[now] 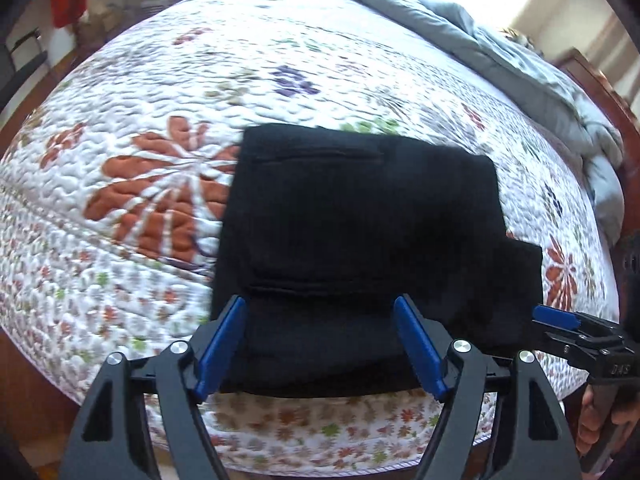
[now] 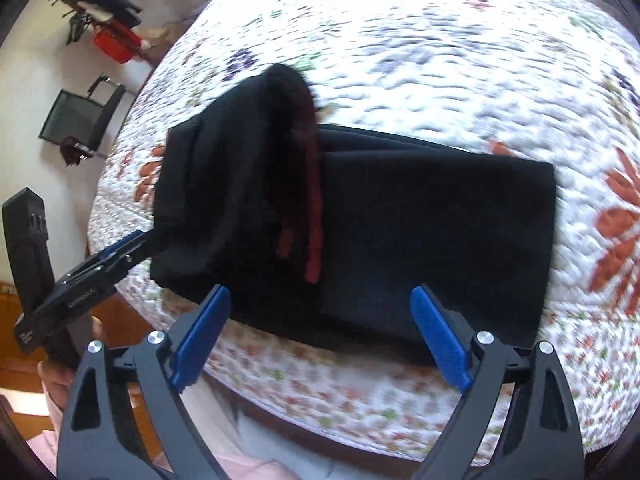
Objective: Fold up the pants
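Nearest, left gripper (image 1: pixel 320 302) and right gripper (image 2: pixel 319 292) both spread wide, gripping nothing, poised at the near edge of the black pants (image 1: pixel 360 208). Pants folded into a compact block on the floral quilt (image 1: pixel 160 80), one flap with red trim (image 2: pixel 314 200) raised at the left end. Probably the last fold; next, flatten that flap. Farther off, grey duvet (image 1: pixel 540 76).

- The black pants (image 1: pixel 360 220) sit at the near edge of the bed (image 1: pixel 180 60), partly folded; one end lies as a raised hump in the right wrist view.
- Beyond and to both sides of them the floral quilt (image 1: pixel 280 40) lies flat and open.
- A rumpled grey duvet (image 1: pixel 540 80) banks up along the far side.
- The right gripper (image 1: pixel 556 318) sits at the pants' right corner; the left gripper (image 2: pixel 128 242) sits at the left corner.
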### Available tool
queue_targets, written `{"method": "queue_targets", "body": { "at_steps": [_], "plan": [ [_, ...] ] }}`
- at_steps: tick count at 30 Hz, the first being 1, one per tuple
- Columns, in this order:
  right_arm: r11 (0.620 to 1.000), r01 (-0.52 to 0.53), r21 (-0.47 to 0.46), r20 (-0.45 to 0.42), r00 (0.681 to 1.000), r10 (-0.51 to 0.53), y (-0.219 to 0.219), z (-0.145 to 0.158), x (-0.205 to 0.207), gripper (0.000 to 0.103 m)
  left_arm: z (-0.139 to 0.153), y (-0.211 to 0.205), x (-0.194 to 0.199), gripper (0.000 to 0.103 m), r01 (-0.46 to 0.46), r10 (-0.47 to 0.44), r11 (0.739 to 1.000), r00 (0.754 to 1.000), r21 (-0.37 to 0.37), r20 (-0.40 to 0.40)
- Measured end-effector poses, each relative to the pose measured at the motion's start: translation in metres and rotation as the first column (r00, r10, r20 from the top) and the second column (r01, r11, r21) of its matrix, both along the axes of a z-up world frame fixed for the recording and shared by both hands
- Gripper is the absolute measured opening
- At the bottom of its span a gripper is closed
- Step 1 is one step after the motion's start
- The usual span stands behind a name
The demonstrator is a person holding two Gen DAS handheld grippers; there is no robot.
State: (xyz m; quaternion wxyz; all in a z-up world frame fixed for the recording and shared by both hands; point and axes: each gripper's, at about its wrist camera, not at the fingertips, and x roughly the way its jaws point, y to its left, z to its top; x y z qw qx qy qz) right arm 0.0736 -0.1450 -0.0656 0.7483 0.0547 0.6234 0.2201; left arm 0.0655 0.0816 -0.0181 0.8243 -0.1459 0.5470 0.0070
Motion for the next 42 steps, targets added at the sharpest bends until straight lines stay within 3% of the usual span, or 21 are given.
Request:
{"method": "queue_targets", "body": {
  "at_steps": [8, 11, 12, 13, 16, 19, 22, 26, 34, 42],
  "plan": [
    [0.997, 0.003, 0.071, -0.146, 0.989, 0.007, 0.03, -0.046, 0.033, 0.095, 0.0, 0.04, -0.008, 0.08, -0.075, 0.075, 0.997, 0.997, -0.016, 0.0],
    [0.992, -0.021, 0.121, -0.132, 0.991, 0.037, 0.037, -0.046, 0.034, 0.095, -0.005, 0.051, -0.009, 0.08, -0.1, 0.099, 0.995, 0.995, -0.031, -0.014],
    [0.991, -0.045, 0.127, -0.121, 0.991, 0.06, 0.043, -0.045, 0.034, 0.09, -0.006, 0.054, -0.01, 0.08, -0.106, 0.106, 0.994, 0.994, -0.039, -0.019],
    [0.99, -0.07, 0.126, -0.109, 0.991, 0.084, 0.048, -0.044, 0.034, 0.073, -0.007, 0.055, -0.011, 0.08, -0.11, 0.109, 0.993, 0.994, -0.046, -0.023],
    [0.99, -0.076, 0.118, -0.103, 0.991, 0.088, 0.053, -0.043, 0.036, 0.043, -0.008, 0.054, -0.011, 0.08, -0.105, 0.103, 0.993, 0.994, -0.054, -0.026],
    [0.981, -0.083, 0.176, -0.062, 0.994, 0.095, 0.045, -0.027, 0.03, 0.032, -0.004, 0.048, -0.012, 0.081, -0.089, 0.089, 0.995, 0.996, -0.045, -0.017],
    [0.953, -0.085, 0.291, -0.024, 0.995, 0.096, 0.033, -0.006, 0.017, 0.03, -0.001, 0.045, -0.011, 0.082, -0.085, 0.084, 0.995, 0.996, -0.046, -0.013],
    [0.929, -0.078, 0.361, 0.022, 0.997, 0.075, 0.011, 0.022, 0.005, 0.029, 0.006, 0.039, -0.011, 0.083, -0.078, 0.078, 0.995, 0.997, -0.054, 0.001],
    [0.935, -0.033, 0.353, 0.11, 0.994, -0.007, -0.053, 0.065, -0.011, 0.029, 0.009, 0.013, -0.006, 0.084, -0.031, 0.031, 0.998, 1.0, -0.062, 0.003],
    [0.965, 0.071, 0.254, 0.086, 0.992, -0.096, -0.109, 0.05, -0.014, 0.029, 0.004, -0.032, 0.003, 0.085, 0.067, -0.068, 0.996, 0.998, -0.05, -0.016]
  ]
}}
